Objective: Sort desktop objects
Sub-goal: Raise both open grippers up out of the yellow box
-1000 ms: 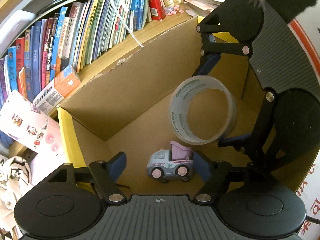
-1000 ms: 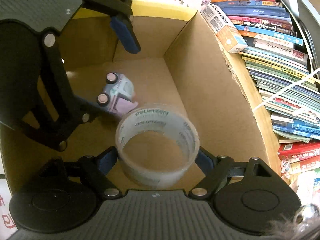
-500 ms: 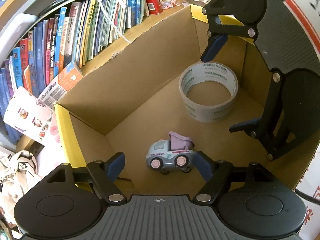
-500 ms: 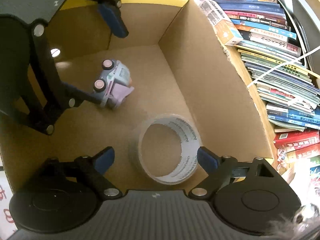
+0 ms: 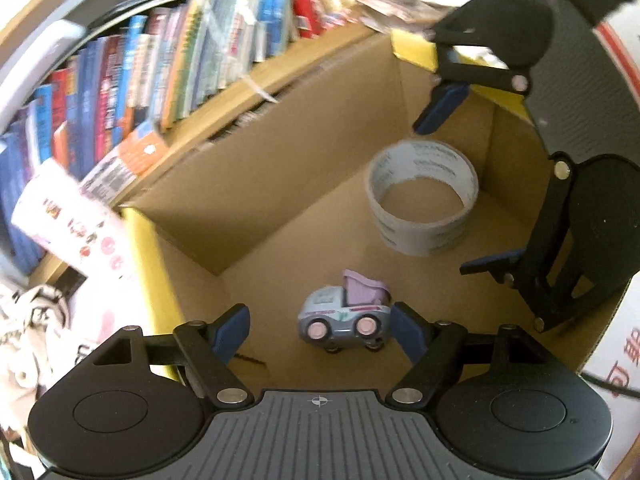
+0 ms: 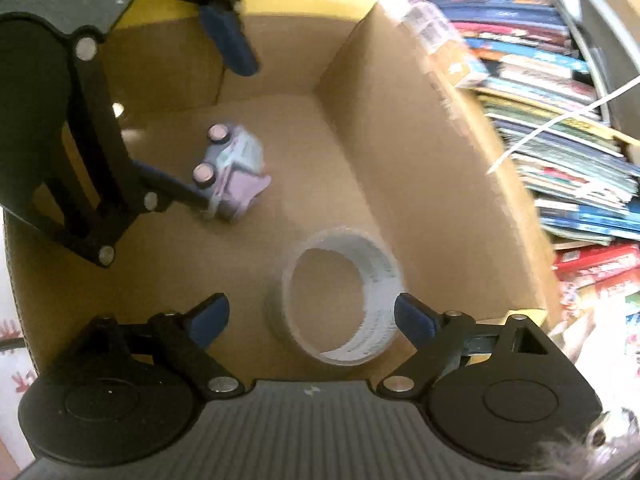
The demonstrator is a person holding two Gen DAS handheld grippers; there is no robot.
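A clear tape roll [image 5: 422,196] lies flat on the floor of an open cardboard box [image 5: 280,168], near its far right corner. A small grey and lilac toy truck [image 5: 346,314] rests on the box floor nearer me. My left gripper [image 5: 320,330] hangs open above the truck, whose cab end sits close to the right fingertip without touching. My right gripper [image 6: 311,318] stands open over the tape roll [image 6: 380,280], with its blue pads clear of the roll on both sides. In the right wrist view the truck [image 6: 236,172] shows partly behind a finger of the left gripper [image 6: 200,114].
Brown box walls [image 6: 400,140] rise on all sides, with a yellow taped rim [image 5: 144,264]. Rows of books [image 5: 160,68] stand right behind the box. An orange and white carton [image 5: 124,164] and a white packet [image 5: 68,224] lean at its left corner.
The right gripper opened and let go of the tape roll, which dropped to the box floor. Both grippers have drawn back a little from the box floor.
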